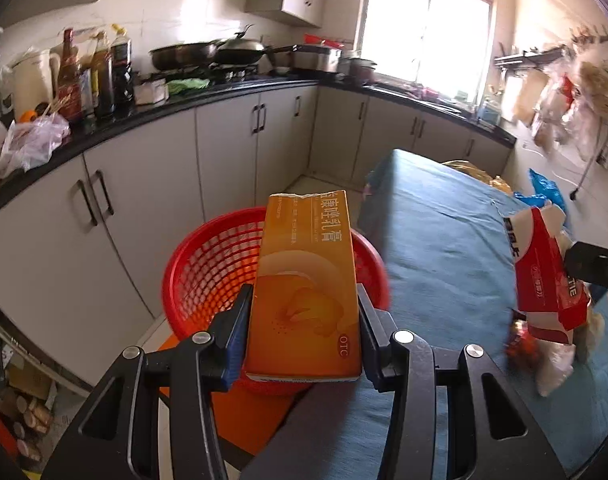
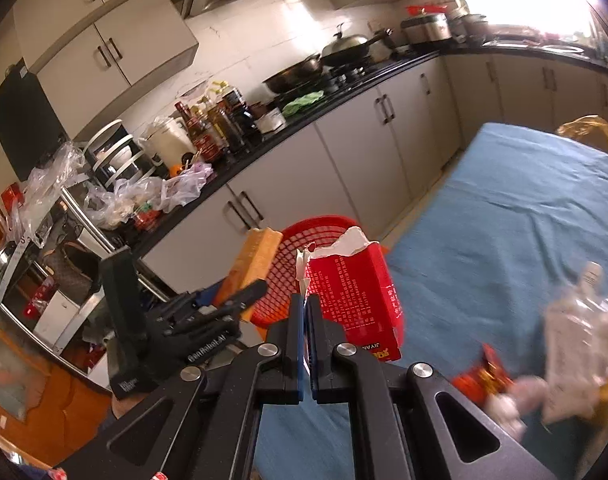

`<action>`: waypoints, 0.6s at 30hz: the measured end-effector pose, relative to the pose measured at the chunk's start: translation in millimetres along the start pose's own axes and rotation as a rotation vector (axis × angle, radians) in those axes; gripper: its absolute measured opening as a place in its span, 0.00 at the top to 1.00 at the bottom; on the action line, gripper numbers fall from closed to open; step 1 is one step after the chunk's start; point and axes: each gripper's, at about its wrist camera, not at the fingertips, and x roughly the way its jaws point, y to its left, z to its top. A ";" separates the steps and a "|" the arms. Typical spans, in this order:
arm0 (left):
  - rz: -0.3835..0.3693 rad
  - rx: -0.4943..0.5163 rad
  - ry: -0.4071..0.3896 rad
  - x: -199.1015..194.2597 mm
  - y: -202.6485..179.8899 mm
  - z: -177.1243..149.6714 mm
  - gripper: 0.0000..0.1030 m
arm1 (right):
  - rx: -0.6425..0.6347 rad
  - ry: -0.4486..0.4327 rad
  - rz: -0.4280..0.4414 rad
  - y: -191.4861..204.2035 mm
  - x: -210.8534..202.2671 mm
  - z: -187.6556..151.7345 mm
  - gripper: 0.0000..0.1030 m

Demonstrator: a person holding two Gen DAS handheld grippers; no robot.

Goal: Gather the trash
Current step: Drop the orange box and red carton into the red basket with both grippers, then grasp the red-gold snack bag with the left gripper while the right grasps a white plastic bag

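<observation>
Orange carton (image 1: 304,288) sits pinched in the left tool (image 1: 302,320), hanging over the red basket (image 1: 208,264). Right tool (image 2: 306,320) clamps a torn red packet (image 2: 352,292) by its edge near the rim. Both are at the drop step: judged next, centre each over the basket and release. More scraps (image 2: 484,376) wait on the blue desk (image 2: 504,220).

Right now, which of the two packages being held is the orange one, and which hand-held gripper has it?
The orange box, long, with OTC printed on it, is clamped in the left hand-held gripper above the red basket. The right hand-held gripper pinches the torn red package.
</observation>
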 end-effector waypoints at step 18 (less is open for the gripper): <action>0.057 -0.076 0.020 26.5 33.0 5.6 0.36 | 0.060 0.034 0.006 -14.5 73.3 28.5 0.94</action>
